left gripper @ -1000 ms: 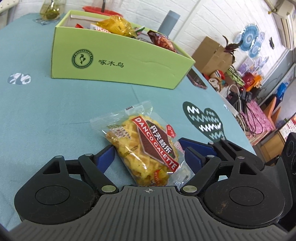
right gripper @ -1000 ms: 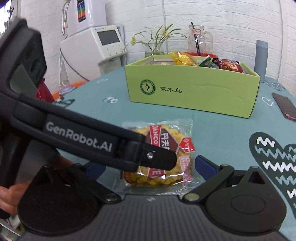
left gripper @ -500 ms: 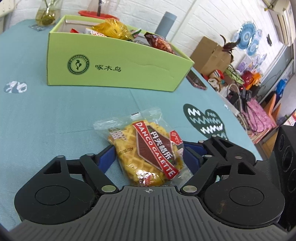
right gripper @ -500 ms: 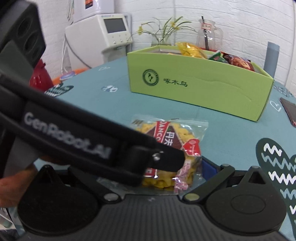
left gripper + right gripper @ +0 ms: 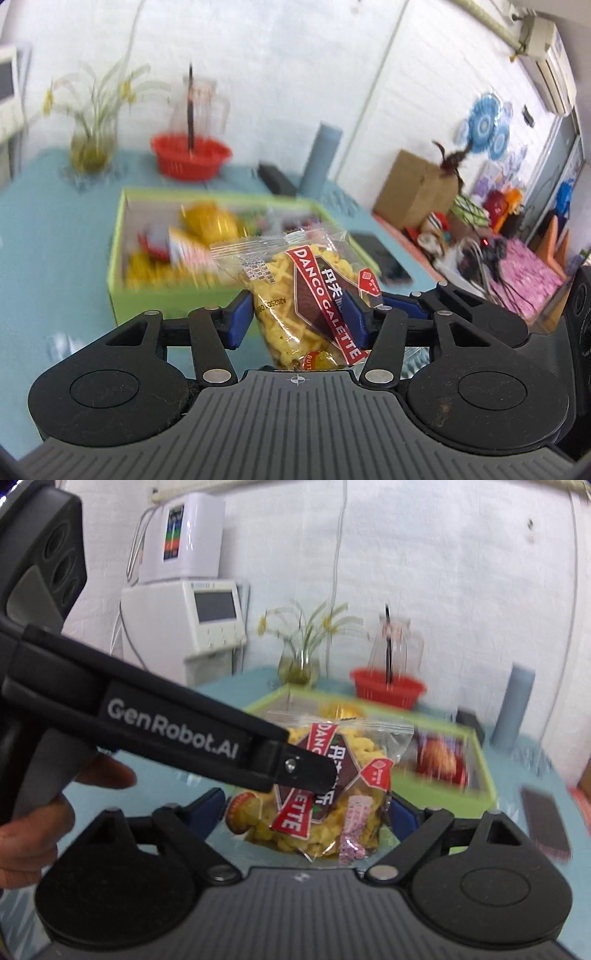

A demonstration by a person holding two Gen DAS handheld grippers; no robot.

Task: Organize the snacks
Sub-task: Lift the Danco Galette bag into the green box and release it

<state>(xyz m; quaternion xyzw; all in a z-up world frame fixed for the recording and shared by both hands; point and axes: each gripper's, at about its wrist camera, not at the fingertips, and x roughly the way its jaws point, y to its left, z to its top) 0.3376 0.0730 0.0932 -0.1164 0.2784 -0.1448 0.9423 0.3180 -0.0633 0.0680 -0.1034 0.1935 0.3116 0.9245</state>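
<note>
Danco Galette packet (image 5: 306, 295), a single clear wrapper of yellow waffle biscuits with a red and brown band, is off the table and pinched between the two blue pads (image 5: 239, 317) of the left gripper (image 5: 299, 319), which is clamped on its lower half. From the right wrist camera the same packet (image 5: 354, 782) sits between the two fingers of the right gripper (image 5: 306, 812); those fingers stand wide on either side, and I cannot tell whether they touch the wrapper. The left tool's black arm marked GenRobot.AI crosses in front of it there.

One open lime-green cardboard box (image 5: 122, 229) sits on the teal tablecloth (image 5: 51, 236) behind the raised packet. Inside it are several blurred snacks: one yellow bag (image 5: 207, 221), one red-and-white packet (image 5: 162, 240), more yellow biscuits along the near wall, and, at the right end, one dark red packet (image 5: 439, 760). An exact count is not possible through the blur.

Beyond the box stand one red basket (image 5: 190, 158) with a glass pitcher behind it, one glass vase of yellow flowers (image 5: 92, 147), and one grey-blue cylinder (image 5: 319, 158). One dark phone (image 5: 545, 823) lies flat on the cloth, right of the box.
</note>
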